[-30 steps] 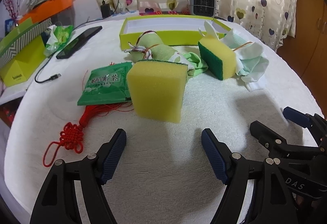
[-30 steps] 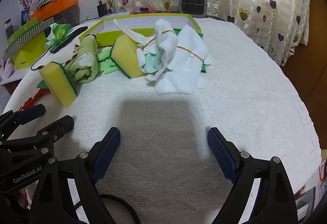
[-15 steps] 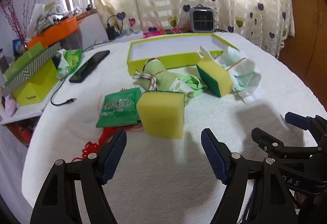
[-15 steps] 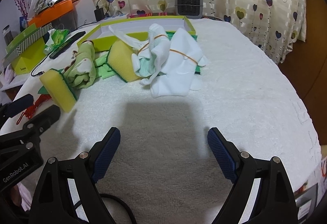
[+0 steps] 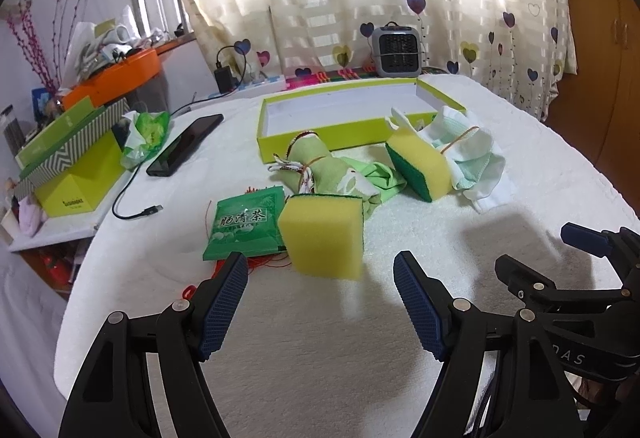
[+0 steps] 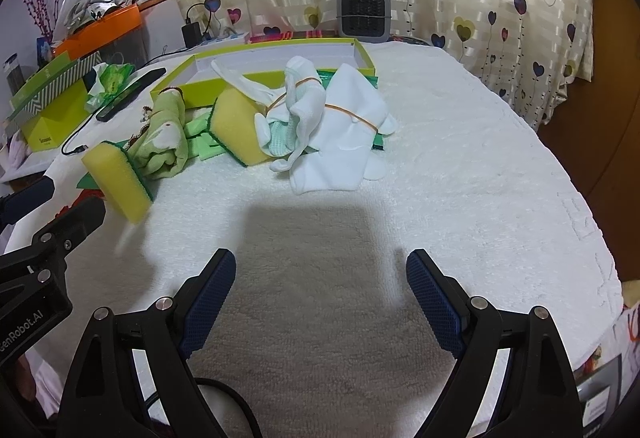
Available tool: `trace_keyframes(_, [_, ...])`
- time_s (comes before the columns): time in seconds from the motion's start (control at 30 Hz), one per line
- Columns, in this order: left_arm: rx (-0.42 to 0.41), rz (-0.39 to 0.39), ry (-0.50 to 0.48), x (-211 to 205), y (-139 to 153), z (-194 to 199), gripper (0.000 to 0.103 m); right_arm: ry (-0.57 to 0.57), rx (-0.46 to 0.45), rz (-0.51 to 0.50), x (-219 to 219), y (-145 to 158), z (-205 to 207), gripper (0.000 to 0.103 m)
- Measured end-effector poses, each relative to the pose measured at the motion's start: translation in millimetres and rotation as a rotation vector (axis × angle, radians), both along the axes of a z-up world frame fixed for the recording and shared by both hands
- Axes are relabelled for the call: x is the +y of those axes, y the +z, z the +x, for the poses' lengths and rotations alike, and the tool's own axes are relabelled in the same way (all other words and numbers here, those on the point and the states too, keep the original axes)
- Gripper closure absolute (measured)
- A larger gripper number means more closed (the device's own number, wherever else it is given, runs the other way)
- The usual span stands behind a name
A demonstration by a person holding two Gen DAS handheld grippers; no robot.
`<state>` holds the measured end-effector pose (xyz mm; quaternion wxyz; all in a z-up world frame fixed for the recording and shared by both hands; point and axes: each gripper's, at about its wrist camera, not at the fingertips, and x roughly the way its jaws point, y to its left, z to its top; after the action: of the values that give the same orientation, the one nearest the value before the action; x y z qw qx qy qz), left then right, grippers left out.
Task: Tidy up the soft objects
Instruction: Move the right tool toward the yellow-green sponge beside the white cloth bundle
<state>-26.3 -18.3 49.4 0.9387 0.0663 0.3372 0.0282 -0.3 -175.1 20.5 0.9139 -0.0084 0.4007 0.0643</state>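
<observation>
My left gripper, jaws spread and empty, is facing the near sponge dead ahead; right gripper is idling open.

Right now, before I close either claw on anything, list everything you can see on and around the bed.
Sponge: 2, yellow with green scrub side; one ahead of left claw, other by the tray.
Green cloth roll: 1, tied, between the sponges.
White cloth bundle: 1, rubber-banded, in front of the tray.
Tray: 1, lime green with white inside, behind the pile.
Tea packet: 1, green, left of near sponge.
Red tassel cord: 1, under the packet.
Phone: 1, black, left of the tray.
Cable: 1, black, left edge.
Heater: 1, grey, by the curtain.
Left claw: open.
Right claw: open.
</observation>
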Motion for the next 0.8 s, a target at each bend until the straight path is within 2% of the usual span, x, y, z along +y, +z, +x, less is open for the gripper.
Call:
trace_keyframes(0.13, [0.004,-0.023,-0.016,2.6,0.5,-0.7,0.027,0.000,-0.002,0.000,-0.1,0.8,-0.5,0.015])
trace_keyframes(0.27, [0.004,-0.113,-0.022,21.4,3.2,2.3,0.027,-0.002,-0.009,-0.001,-2.1,3.6,0.1,0.015])
trace_keyframes(0.37, [0.017,-0.112,-0.002,27.9,2.8,7.3,0.027,-0.004,-0.016,-0.001,-4.0,5.8,2.5,0.015])
trace_keyframes(0.5, [0.024,-0.156,-0.027,37.0,1.8,10.4,0.027,0.004,-0.025,0.009,-4.2,8.9,6.5,0.015])
trace_keyframes(0.67, [0.081,-0.276,-0.100,48.1,-5.6,18.5,0.027,0.033,-0.046,0.019,-2.0,14.7,12.5,0.015])
trace_keyframes(0.8, [0.080,-0.270,-0.121,43.6,-8.5,23.7,0.027,0.049,-0.045,0.029,1.2,15.5,19.3,0.015])
